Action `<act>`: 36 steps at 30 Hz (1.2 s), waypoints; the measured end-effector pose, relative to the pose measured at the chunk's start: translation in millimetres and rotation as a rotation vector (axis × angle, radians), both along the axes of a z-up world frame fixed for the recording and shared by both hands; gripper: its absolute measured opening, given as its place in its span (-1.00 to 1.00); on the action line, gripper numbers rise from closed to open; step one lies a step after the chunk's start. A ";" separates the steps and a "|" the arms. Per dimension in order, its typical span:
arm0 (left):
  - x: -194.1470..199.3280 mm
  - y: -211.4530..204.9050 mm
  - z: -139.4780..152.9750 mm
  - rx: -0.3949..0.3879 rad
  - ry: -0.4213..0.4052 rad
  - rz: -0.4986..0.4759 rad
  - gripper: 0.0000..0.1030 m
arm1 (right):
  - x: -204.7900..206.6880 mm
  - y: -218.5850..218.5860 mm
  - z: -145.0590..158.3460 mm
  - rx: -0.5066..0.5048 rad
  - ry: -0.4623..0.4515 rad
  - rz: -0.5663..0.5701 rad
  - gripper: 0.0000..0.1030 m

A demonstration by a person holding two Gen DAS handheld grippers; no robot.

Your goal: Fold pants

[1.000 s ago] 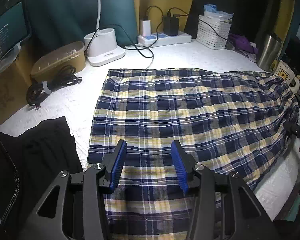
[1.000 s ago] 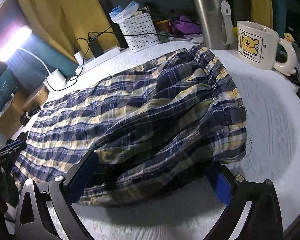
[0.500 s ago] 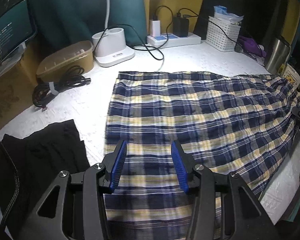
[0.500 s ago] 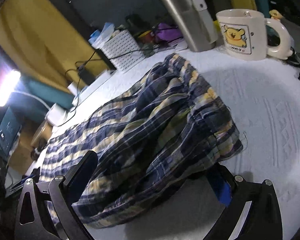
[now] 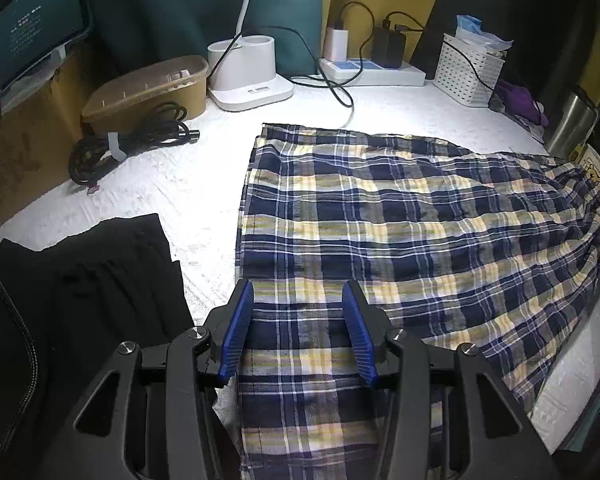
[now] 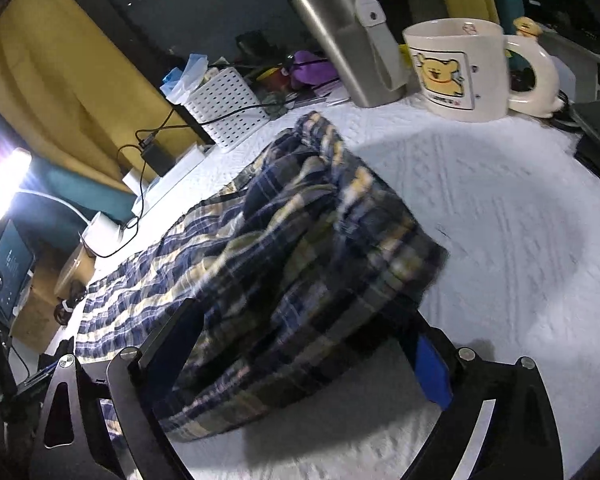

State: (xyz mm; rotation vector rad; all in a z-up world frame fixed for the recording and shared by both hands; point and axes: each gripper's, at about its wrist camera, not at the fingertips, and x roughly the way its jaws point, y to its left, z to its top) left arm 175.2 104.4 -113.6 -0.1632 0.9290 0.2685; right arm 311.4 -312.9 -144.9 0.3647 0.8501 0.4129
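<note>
— Where are the plaid pants [image 5: 400, 216] lying?

— They are lying flat across the white table cover [image 5: 188, 184], my left gripper [image 5: 298, 334] hanging half-open over the hem at six o'clock.

— And your right gripper [image 6: 300, 356]?

— It is gaping wide, just narrowing, around the bunched waistband, not pressing.

Left gripper [image 5: 298, 320]: angled steeply down, jaws part-open, blue pads [image 5: 236, 334] apart, nothing pinched between; hovering over near-left end of pants [image 5: 400, 216], contact with cloth not clear. Right gripper [image 6: 300, 344]: tilted down, rolled to one side, jaws wide and just been closing a little; bunched waist end of pants sits between fingers, pads not pressing it. Right pad [image 6: 432, 372] blue, left finger [image 6: 172, 336] dark, partly hidden by cloth. No hand or sleeve in view.
</note>
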 end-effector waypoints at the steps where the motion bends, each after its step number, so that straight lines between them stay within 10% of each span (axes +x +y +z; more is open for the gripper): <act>1: 0.7 0.6 -1.1 -0.002 0.002 0.000 -0.11 | -1.4 -2.1 -0.4 0.000 0.000 -0.004 0.86; 14: -6.2 16.3 2.3 -0.011 -0.016 0.018 -0.11 | 14.7 1.8 -1.6 0.049 -0.008 -0.073 0.79; 16: -9.2 20.2 2.8 -0.010 -0.018 0.026 -0.11 | 18.9 10.4 -4.5 0.074 0.002 -0.050 -0.10; 19: -13.7 25.9 3.9 -0.009 -0.020 0.038 -0.11 | 25.6 14.4 -14.8 0.154 0.055 -0.030 -0.65; 36: -20.7 22.4 13.5 -0.046 -0.058 0.011 -0.11 | -5.9 -30.1 41.6 0.011 -0.131 -0.140 -0.79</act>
